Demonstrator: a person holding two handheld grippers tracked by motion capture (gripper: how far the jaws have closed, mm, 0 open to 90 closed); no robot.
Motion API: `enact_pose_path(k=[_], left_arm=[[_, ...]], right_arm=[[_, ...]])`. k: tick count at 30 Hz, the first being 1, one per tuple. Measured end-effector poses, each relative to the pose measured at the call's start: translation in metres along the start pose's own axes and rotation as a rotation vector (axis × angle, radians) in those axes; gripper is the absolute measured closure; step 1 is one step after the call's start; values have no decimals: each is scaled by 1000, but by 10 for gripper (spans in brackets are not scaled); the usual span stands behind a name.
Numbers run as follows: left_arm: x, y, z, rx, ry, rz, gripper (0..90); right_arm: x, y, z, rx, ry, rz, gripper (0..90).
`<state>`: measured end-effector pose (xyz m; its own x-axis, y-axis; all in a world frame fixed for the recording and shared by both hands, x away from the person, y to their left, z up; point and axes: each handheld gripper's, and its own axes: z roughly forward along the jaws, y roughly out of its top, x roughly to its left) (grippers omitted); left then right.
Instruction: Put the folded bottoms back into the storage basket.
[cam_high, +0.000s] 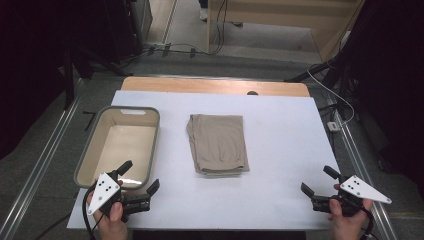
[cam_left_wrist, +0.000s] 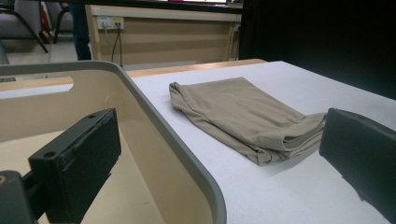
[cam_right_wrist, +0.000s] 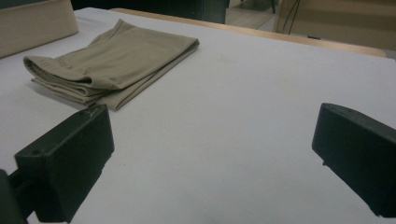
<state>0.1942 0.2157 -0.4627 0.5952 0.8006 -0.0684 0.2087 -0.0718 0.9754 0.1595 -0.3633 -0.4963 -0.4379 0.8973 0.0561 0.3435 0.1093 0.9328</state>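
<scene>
high view: both grippers, left (cam_high: 139, 176) and right (cam_high: 316, 179), spread empty near folded cloth (cam_high: 218, 143).

Bare white table (cam_high: 280, 150) around the folded cloth (cam_high: 218, 144); bin (cam_high: 156, 145) wall just beside the left claw (cam_high: 140, 176).

Left hand (cam_high: 111, 220) enters from the bottom edge at the near left, wrapped around the left gripper (cam_high: 140, 175). Jaws spread wide apart, nothing between them; grey three-cornered plate faces up, cable loops down beside the wrist. Right hand (cam_high: 345, 220) enters at the near right, holding the right gripper (cam_high: 319, 180), which angles inward. Its jaws also stand wide, empty. Both grippers are low and well apart from each other.
</scene>
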Motion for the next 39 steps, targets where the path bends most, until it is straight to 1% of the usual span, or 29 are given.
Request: enact_pose_path(k=[2,5,6,11,15,18,21,23,24,25,28,32,34,37,38,39], left_arm=[[0,1,0,0,4,-1,0],[-3,5,-1,-9,9,15,0],[-6,7,-1,-14,3,9,0],[-16,15,0,-19,-19,10,0],[-25,25,4,-21,-47,24,0],[-34,33,10,-16,-66,48,0],[-43,41,18,-7,-93,64,0],[-48,45,24,3,-112,63,0],[-50,47,27,2,-116,64,0],[-52,49,31,11,-125,68,0],[-56,55,40,18,-140,62,0],[-60,62,52,26,-157,65,0],[-62,64,58,36,-163,53,0],[-64,69,70,75,-205,29,0],[-66,70,73,84,-206,28,0],[-67,72,77,91,-198,28,0]], right_arm=[[1,0,0,0,3,-2,0],[1,0,0,0,7,-6,0],[2,0,1,0,7,-6,0],[3,1,1,3,8,-11,0],[3,1,1,2,9,-6,0],[3,1,1,0,10,-2,0],[3,1,0,-1,12,-1,0],[3,2,0,-1,15,-2,0],[3,2,0,-2,17,-1,0],[4,2,0,-1,16,-2,0],[4,2,0,-6,18,-3,0],[4,2,1,-2,19,-5,0],[5,2,1,1,21,-5,0],[6,2,2,-2,27,-10,0],[7,2,2,1,32,-13,0],[7,2,2,2,34,-14,0]])
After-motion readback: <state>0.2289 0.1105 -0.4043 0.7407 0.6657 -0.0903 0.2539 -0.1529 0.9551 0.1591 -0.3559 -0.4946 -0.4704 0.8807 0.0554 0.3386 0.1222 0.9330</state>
